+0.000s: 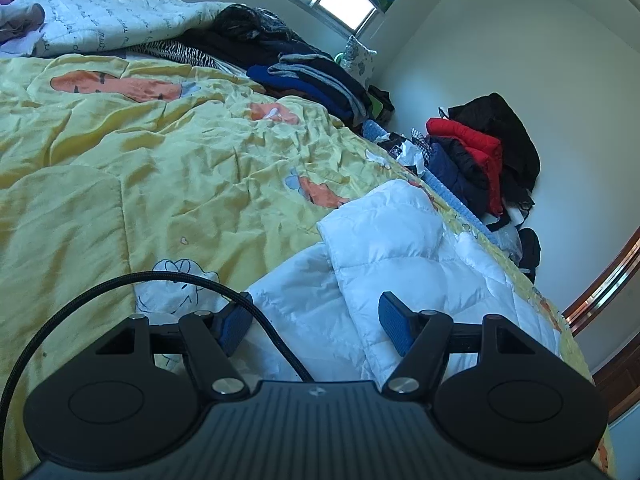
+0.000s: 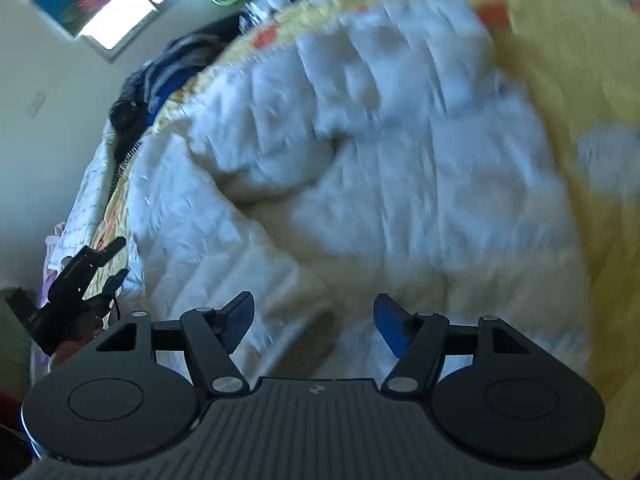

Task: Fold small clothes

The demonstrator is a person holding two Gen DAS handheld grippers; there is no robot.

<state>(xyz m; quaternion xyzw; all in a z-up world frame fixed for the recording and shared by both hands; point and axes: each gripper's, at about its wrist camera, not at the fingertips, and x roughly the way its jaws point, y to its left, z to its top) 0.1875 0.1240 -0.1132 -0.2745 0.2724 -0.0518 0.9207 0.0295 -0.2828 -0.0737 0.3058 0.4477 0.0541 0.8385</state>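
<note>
A small white quilted jacket lies partly folded on the yellow bedspread, near the bed's edge. My left gripper is open and empty, its blue pads just above the jacket's near part. In the right wrist view the same jacket fills the middle, blurred by motion. My right gripper is open and empty over the jacket's lower edge. The left gripper also shows at the left of the right wrist view.
A pile of dark folded clothes and a white printed blanket lie at the far side of the bed. Red and black jackets are heaped by the wall. A wooden door frame stands at the right.
</note>
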